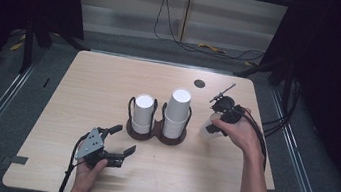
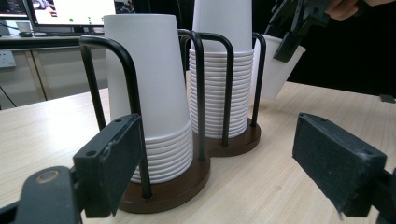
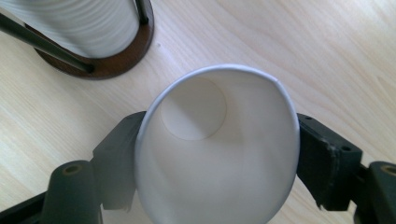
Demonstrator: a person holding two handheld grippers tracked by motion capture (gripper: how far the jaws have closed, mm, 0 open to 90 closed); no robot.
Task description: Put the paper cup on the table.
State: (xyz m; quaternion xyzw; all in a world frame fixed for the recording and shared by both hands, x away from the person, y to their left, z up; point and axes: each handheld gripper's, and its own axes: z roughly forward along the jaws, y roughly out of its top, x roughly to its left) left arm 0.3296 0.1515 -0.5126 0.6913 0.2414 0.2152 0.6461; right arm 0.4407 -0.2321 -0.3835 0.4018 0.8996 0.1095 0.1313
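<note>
Jaws of the right gripper (image 3: pixel 210 158) clamped on a single white paper cup (image 3: pixel 219 149), mouth toward the camera, rim pinched slightly oval; jaws of the left gripper (image 1: pixel 120 142) spread wide and empty, resting low on the worktop (image 1: pixel 83 89) at about 7 o'clock from the cup holder (image 1: pixel 155 133). Held cup just off the holder at roughly 3 o'clock, beside the taller stack (image 1: pixel 177 109).

Probably mid-carry with one cup drawn from the stack. Best done by keeping the squeeze light, since the thin wall already bows; any harder and likely to crease. Better to keep the cup clear of the black wire loops (image 2: pixel 212 88) and to bring it down level if setting it on the worktop.

From the right gripper view: the cup's inside and round bottom, plus both pads flat against its wall, a contact not readable from the high view. From the left gripper view: the ribbed rims of both stacks (image 2: pixel 161 116) and the cup tilted behind the far loop. From the high view: the whole layout, both hands and the spacing
</note>
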